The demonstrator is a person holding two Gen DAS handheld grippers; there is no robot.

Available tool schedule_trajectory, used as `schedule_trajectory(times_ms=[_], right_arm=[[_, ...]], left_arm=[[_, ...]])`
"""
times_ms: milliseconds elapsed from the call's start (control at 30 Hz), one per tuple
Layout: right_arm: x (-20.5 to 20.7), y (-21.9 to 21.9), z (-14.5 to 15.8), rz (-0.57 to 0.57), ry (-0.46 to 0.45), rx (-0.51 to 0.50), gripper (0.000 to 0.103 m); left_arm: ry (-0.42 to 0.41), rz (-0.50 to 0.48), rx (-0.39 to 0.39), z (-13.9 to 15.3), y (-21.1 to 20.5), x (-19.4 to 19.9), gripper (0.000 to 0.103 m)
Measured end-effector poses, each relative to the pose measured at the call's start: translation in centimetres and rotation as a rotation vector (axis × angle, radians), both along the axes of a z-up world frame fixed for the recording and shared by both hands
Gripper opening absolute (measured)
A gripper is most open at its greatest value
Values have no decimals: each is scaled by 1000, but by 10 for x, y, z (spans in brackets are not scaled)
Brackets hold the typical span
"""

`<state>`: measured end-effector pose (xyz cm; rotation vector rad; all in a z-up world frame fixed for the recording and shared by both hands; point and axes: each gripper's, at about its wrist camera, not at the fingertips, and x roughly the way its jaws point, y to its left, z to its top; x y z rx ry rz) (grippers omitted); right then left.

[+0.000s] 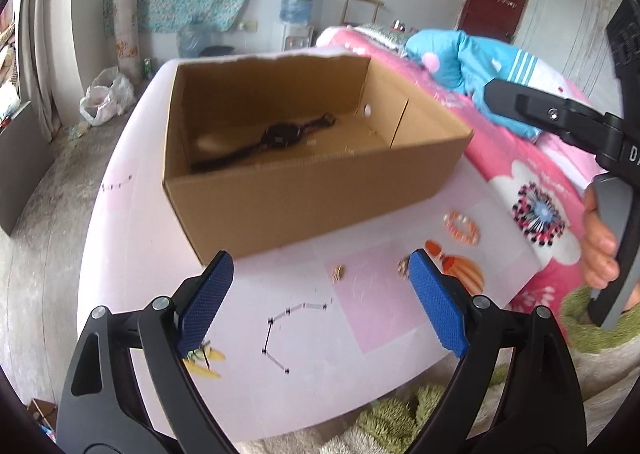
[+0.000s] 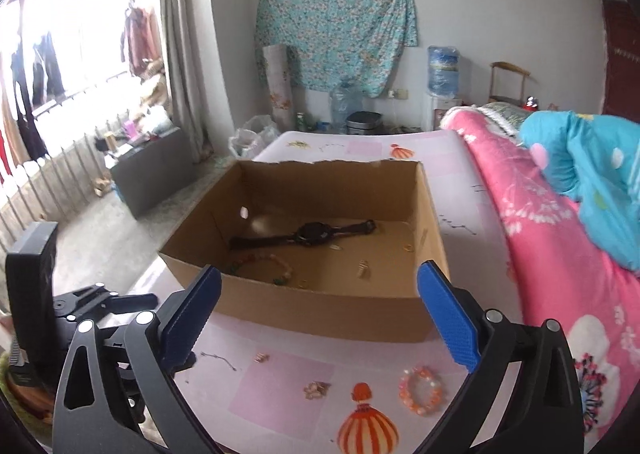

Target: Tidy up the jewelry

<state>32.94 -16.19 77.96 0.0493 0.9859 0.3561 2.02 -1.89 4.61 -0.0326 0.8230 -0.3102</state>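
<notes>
An open cardboard box [image 1: 316, 209] [image 2: 320, 310] stands on a pink table. Inside lie a black watch [image 1: 276, 135] [image 2: 312, 232], a bead bracelet [image 2: 264, 266] and small gold pieces [image 2: 362, 268]. On the table in front lie an orange bead bracelet [image 1: 461, 228] [image 2: 420, 390], a small gold earring [image 1: 338, 273] [image 2: 261, 357] and a gold cluster piece [image 1: 403, 268] [image 2: 316, 389]. My left gripper [image 1: 320, 306] is open and empty above the table near these. My right gripper [image 2: 320, 318] is open and empty before the box's near wall; it also shows in the left wrist view [image 1: 560, 121].
The pink table [image 1: 120, 238] [image 2: 280, 394] carries printed patterns, such as an orange balloon [image 2: 366, 426]. A bed with a pink quilt [image 2: 560, 274] and a blue blanket [image 1: 472, 65] runs along the right side. A green fuzzy cloth [image 1: 400, 418] lies at the near edge.
</notes>
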Motion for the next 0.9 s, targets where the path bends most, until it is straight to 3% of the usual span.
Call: schedule_trajectory(times_ms=[433,567,700,900], right_arm=[[-47,0,-6,-89,-63,-250,96],[-52,-4,-12,-83,-17,-199,96],[-48,-11,-19,-82,32,-87,96],[-45,-10,-28,-96,54,-59,96]], left_arm=[[1,-32,8,-8,-5,-4,86],[17,-21,19,-12,-5,-2,86],[61,6,24,-19,-2,3,86],[110,39,13,-27,8,7,86]])
